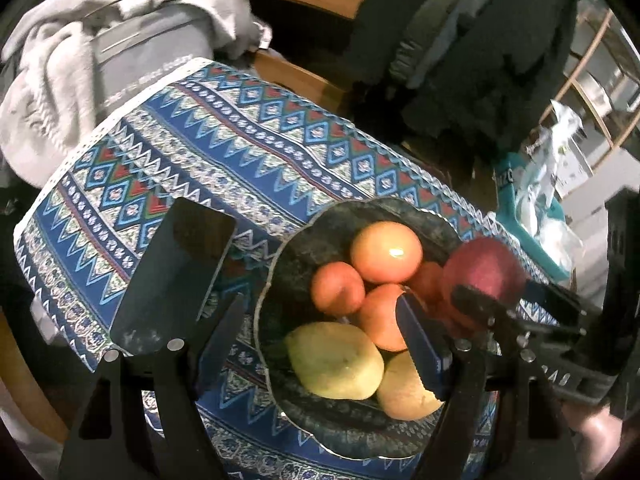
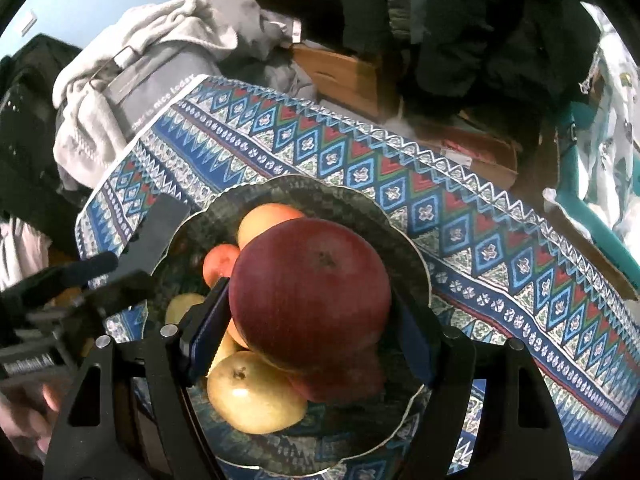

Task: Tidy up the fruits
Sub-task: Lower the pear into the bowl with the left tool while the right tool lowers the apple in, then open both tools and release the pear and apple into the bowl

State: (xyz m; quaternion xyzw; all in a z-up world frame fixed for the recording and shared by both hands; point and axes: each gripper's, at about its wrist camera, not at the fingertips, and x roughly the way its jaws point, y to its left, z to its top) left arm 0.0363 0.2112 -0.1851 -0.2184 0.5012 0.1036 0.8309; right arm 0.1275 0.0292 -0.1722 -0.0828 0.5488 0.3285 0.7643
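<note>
Red apple [image 2: 310, 292] clenched in right gripper [image 2: 312, 320] fingers; left gripper [image 1: 316, 316] released; bowl [image 1: 280, 240]: three oranges, two pears.

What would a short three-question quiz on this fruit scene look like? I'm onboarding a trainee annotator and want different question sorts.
1. True or false: the right gripper holds a yellow pear.
2. Multiple choice: the red apple is (A) lying on the tablecloth, (B) held above the dark bowl, (C) beside the grey clothes.
3. Fill in: the left gripper has its jaws ____.

Key:
1. False. It is shut on the red apple; the pears lie in the bowl with the oranges.
2. B.
3. Open, empty, over the bowl's near side.
</note>
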